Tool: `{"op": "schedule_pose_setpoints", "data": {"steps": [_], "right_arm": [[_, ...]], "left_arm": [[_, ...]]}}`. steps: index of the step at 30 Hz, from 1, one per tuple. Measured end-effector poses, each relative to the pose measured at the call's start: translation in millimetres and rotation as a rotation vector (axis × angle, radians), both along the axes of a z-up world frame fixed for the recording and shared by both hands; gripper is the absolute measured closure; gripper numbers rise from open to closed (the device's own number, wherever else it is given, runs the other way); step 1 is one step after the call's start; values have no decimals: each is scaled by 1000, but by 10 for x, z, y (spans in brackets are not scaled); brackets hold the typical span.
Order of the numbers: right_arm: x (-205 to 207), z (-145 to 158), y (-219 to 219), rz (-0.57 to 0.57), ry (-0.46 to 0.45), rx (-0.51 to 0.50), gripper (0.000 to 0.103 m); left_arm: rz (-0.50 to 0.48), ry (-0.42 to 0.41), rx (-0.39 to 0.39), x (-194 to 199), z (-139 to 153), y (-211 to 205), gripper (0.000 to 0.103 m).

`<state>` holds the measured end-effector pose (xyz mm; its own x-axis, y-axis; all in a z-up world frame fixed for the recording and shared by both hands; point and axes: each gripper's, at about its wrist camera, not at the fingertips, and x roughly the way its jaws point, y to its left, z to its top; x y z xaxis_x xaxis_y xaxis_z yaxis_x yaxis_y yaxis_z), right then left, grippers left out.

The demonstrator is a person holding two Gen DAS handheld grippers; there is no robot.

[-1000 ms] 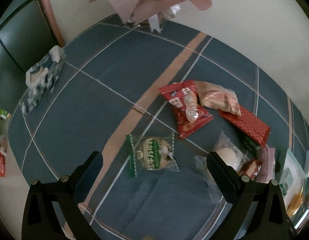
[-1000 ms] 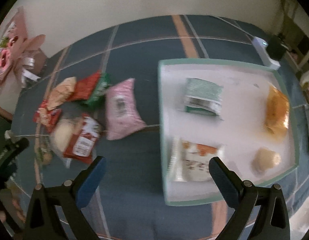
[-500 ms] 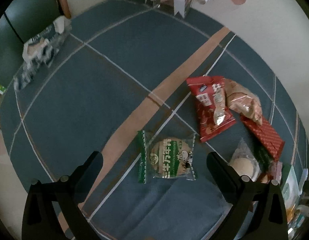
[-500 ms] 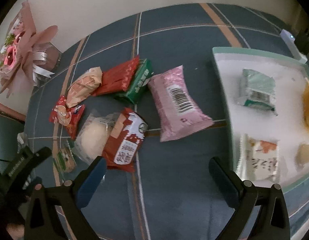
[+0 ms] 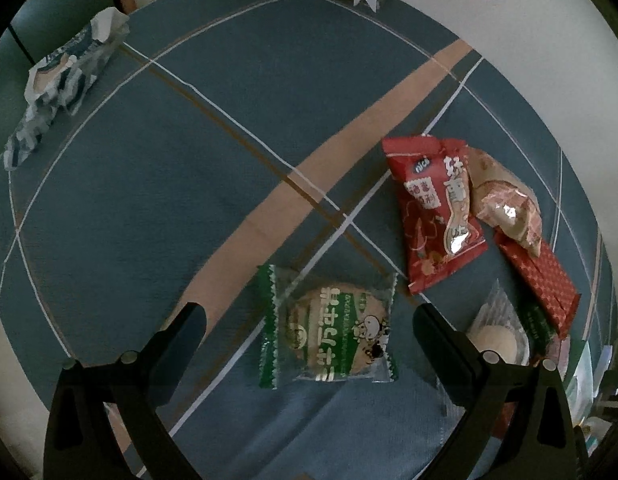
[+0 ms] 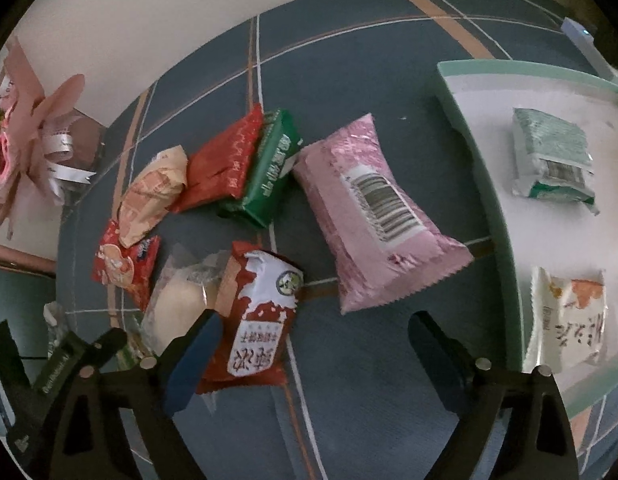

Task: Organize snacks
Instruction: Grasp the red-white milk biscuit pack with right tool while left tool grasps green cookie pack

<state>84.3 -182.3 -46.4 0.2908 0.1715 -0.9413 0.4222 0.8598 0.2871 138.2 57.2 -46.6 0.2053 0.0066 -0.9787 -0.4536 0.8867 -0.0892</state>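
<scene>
My left gripper (image 5: 309,334) is open and points down at a clear, green-edged biscuit packet (image 5: 329,332), which lies flat on the blue cloth between its fingers, untouched. A red packet (image 5: 433,216), a tan packet (image 5: 505,204) and a wrapped white bun (image 5: 497,336) lie to its right. My right gripper (image 6: 315,344) hangs over the snack pile with its jaws closing and nothing pressed between them. A red-and-white packet (image 6: 261,320) lies by its left finger, and a pink packet (image 6: 373,216) lies just beyond.
A pale tray with a green rim (image 6: 469,152) at the right holds a green-white packet (image 6: 553,160) and a white-orange packet (image 6: 569,320). A tissue pack (image 5: 61,80) lies far left. A pink bouquet (image 6: 25,148) stands at the table's back edge.
Both grippers have sunk toward the cloth. The left now frames the biscuit packet. The right view has swung left from the tray to the snack pile, and its fingers stand slightly closer.
</scene>
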Motion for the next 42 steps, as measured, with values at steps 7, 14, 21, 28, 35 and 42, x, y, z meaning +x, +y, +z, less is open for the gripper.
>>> {"op": "schedule_pose_setpoints", "data": {"steps": [7,14,21,28,35,42], "right_arm": [[120,-67,77,7,-13,65,23],[269,-86,260,35,-32,101,43],[319,-96,318,42,-44,135,57],[260,-25,253,52,-36,123,61],[170,84,131,50,-35,99,61],[74,274,38,49,-50,81,61]], "left_arm": [[-1,1,-15,87,-111,-55,0],[16,-8,-34,83,-170,-2,4],[10,-21,-26,61,-131,8,38],[24,-57,-56,30,-65,5,51],[30,-110,-70,-8,155,-35,51],[-11,-192,-44,-87,507,-166,51]]}}
